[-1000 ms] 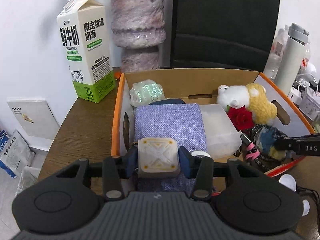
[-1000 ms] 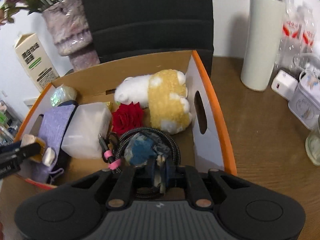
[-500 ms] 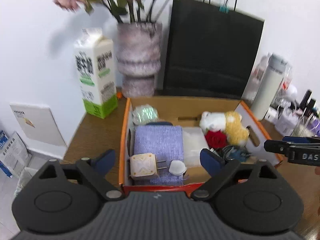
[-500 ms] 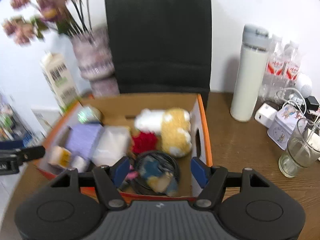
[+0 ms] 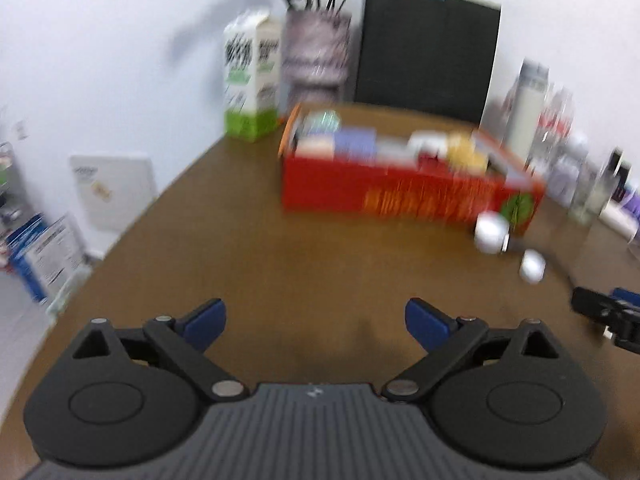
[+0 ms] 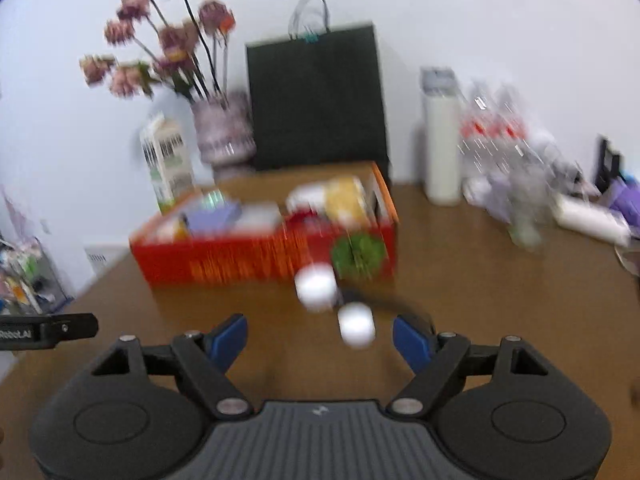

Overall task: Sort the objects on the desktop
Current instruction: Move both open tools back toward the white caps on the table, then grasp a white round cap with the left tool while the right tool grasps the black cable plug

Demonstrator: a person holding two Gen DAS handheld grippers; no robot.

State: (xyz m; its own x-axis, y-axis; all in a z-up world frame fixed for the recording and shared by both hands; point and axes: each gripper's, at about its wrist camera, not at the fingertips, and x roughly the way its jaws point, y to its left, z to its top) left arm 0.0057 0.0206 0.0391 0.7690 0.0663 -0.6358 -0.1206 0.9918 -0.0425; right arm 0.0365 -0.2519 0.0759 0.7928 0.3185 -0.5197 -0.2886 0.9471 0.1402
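A red and orange cardboard box (image 5: 400, 196) (image 6: 248, 256) stands on the brown table, holding a purple pouch (image 5: 354, 144), a yellow and white plush toy (image 6: 340, 200) and other small items, all blurred. My left gripper (image 5: 316, 320) is open and empty, low over the table well in front of the box. My right gripper (image 6: 320, 340) is open and empty, also in front of the box. Two white round objects (image 6: 316, 286) (image 6: 356, 324) with a dark cable lie on the table between the right gripper and the box.
A milk carton (image 5: 250, 92), a vase of dried flowers (image 6: 222, 128) and a black paper bag (image 6: 316, 96) stand behind the box. A white flask (image 6: 440, 136), bottles and a glass (image 5: 592, 196) crowd the right side. The table edge falls away at the left (image 5: 132, 216).
Both grippers opened, dropped the charger plug and the blue item into the box, then pulled back and down to the table in front of it.
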